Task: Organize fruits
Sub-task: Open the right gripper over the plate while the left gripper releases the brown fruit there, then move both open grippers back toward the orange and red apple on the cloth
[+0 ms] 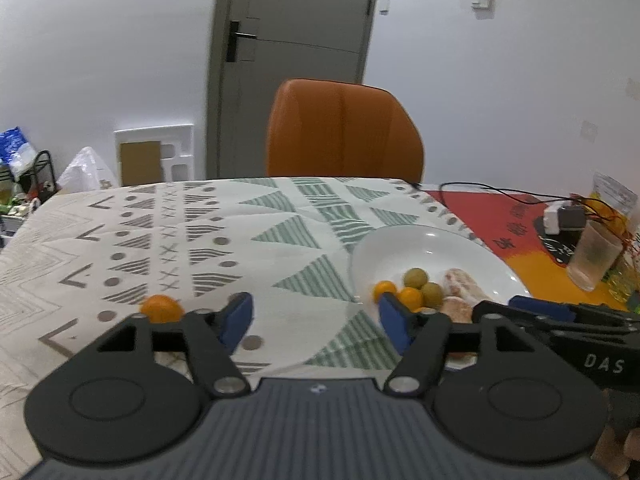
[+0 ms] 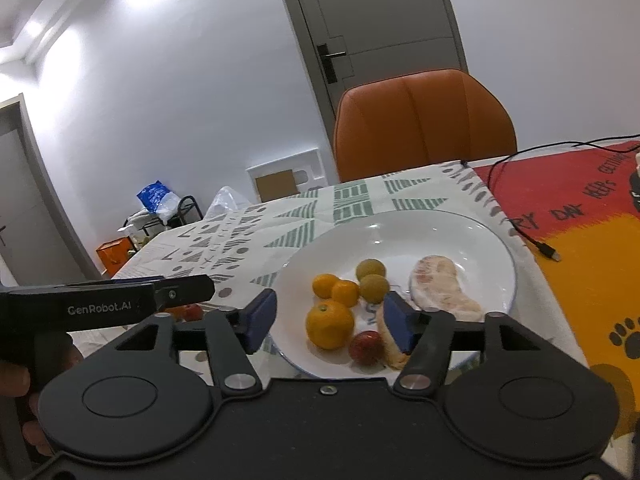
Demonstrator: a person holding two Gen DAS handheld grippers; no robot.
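A white plate [image 2: 460,240] holds several oranges [image 2: 330,324], two green fruits [image 2: 374,288], a small red fruit [image 2: 366,347] and pale pomelo pieces [image 2: 440,288]. My right gripper [image 2: 328,326] is open and empty above the plate's near edge, with the big orange between its blue pads. My left gripper [image 1: 314,326] is open and empty over the patterned tablecloth, left of the plate [image 1: 400,248]. A loose orange [image 1: 162,308] lies on the cloth behind its left finger. A red-orange fruit [image 2: 188,312] peeks under the left gripper body in the right wrist view.
An orange chair [image 1: 344,128] stands at the table's far edge. A red and orange mat [image 2: 580,208] with a black cable [image 2: 520,224] lies right of the plate. A plastic cup [image 1: 592,256] and a charger [image 1: 564,218] stand at far right.
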